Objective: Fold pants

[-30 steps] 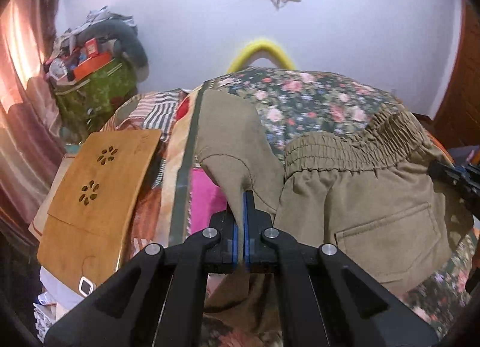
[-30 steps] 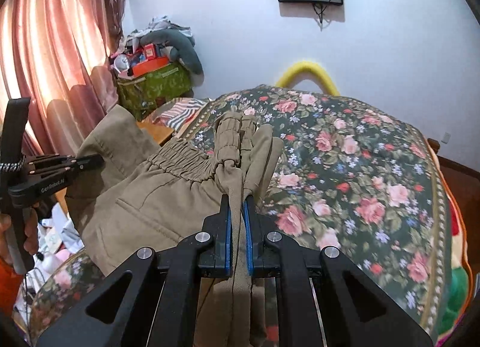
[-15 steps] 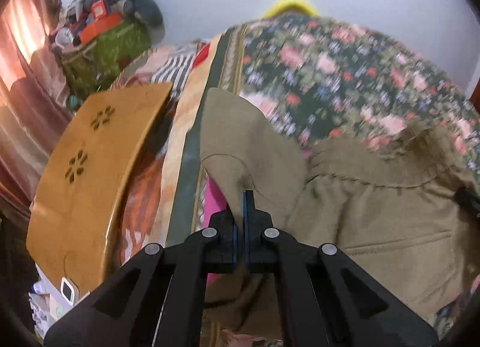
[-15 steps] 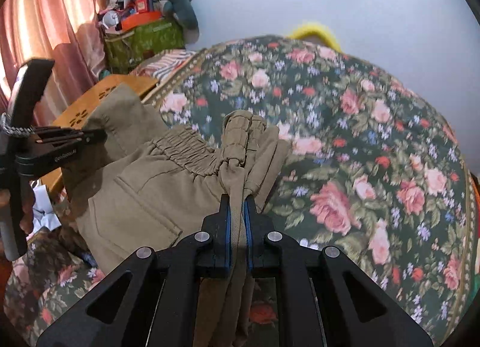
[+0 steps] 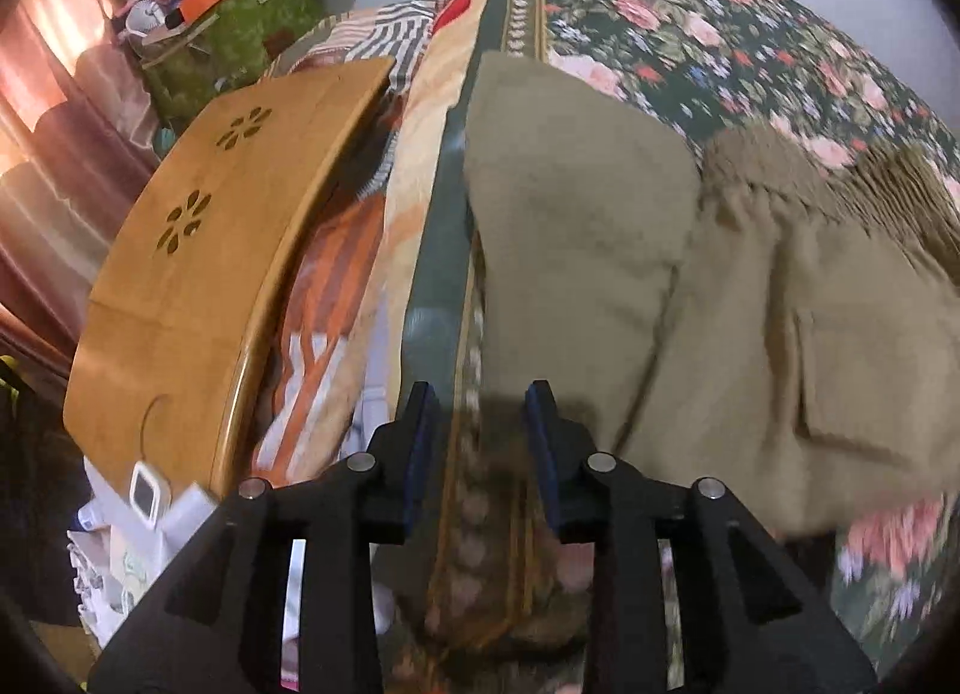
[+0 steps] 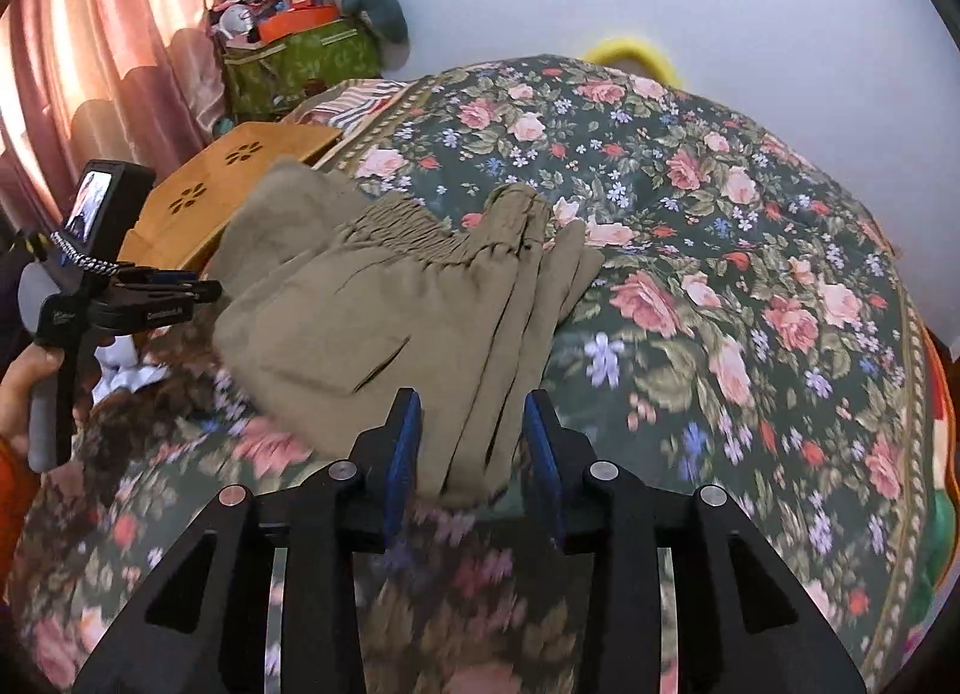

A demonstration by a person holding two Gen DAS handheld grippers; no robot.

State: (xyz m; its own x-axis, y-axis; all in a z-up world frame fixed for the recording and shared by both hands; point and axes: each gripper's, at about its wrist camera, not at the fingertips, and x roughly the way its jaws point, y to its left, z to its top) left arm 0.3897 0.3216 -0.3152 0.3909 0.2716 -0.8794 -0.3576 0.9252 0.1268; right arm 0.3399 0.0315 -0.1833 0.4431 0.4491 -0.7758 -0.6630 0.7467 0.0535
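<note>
The olive-khaki pants [image 6: 420,298] lie folded on the floral bedspread [image 6: 750,250], elastic waistband toward the far side, back pocket up. In the left wrist view the pants [image 5: 690,286] lie ahead and to the right. My left gripper [image 5: 480,412] is open and empty just short of the pants' near left edge, over the bedspread border; it also shows from the side in the right wrist view [image 6: 207,290]. My right gripper [image 6: 471,424] is open, its jaws on either side of the pants' near folded edge, holding nothing.
A wooden lap table [image 5: 210,250] stands left of the bed, with a green bag [image 6: 300,57] of clutter behind it and pink curtains [image 6: 90,33] at the left. A yellow hoop [image 6: 636,54] rests against the white wall. Papers lie on the floor [image 5: 138,538].
Both grippers have opened and let go of the pants, which now lie flat on the bed. Both cameras have tilted down and drawn back slightly.
</note>
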